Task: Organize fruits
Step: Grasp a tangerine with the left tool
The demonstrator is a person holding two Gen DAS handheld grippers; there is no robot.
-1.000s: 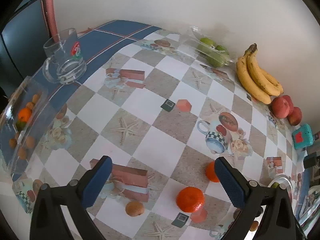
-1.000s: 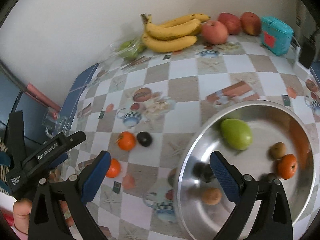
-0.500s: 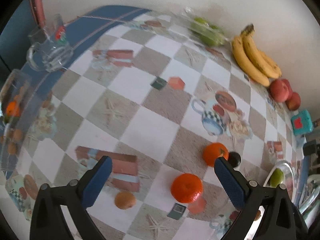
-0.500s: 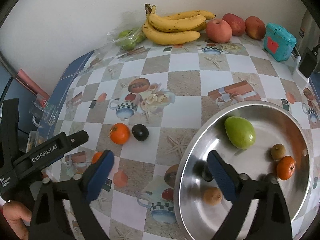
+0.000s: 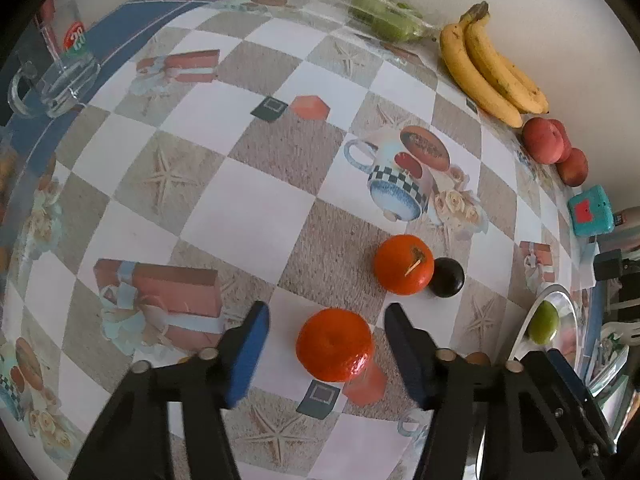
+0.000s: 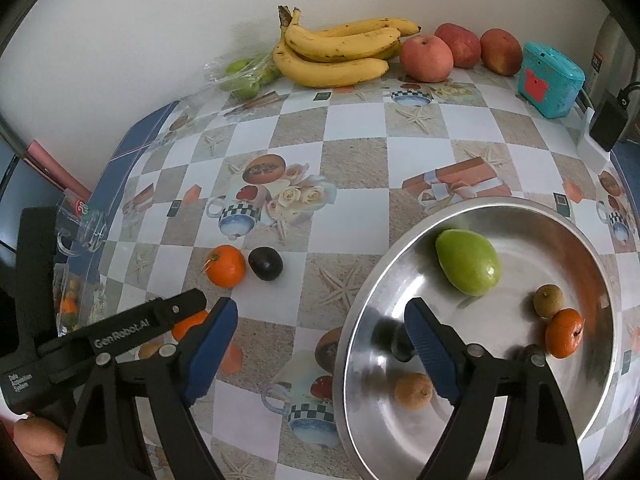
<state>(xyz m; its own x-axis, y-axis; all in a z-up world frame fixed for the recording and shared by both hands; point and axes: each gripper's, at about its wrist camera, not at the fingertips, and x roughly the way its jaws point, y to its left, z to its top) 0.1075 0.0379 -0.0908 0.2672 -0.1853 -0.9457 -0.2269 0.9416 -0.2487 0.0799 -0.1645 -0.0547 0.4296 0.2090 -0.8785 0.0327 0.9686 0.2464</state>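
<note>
A home kitchen or dining corner. The desk (image 6: 352, 168) wears a checked oilcloth printed with teacups, roses and starfish. Against the plain wall at the top of the frame lie bananas (image 6: 340, 52) and apples (image 6: 426, 58); a glass mug (image 5: 64, 68) stands at upper left, a steel bowl (image 6: 520, 216) at lower right.

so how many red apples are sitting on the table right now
3. All along the back wall right of the yellow bananas: the nearest red apple, a second behind it, a third beside the teal box.
</note>
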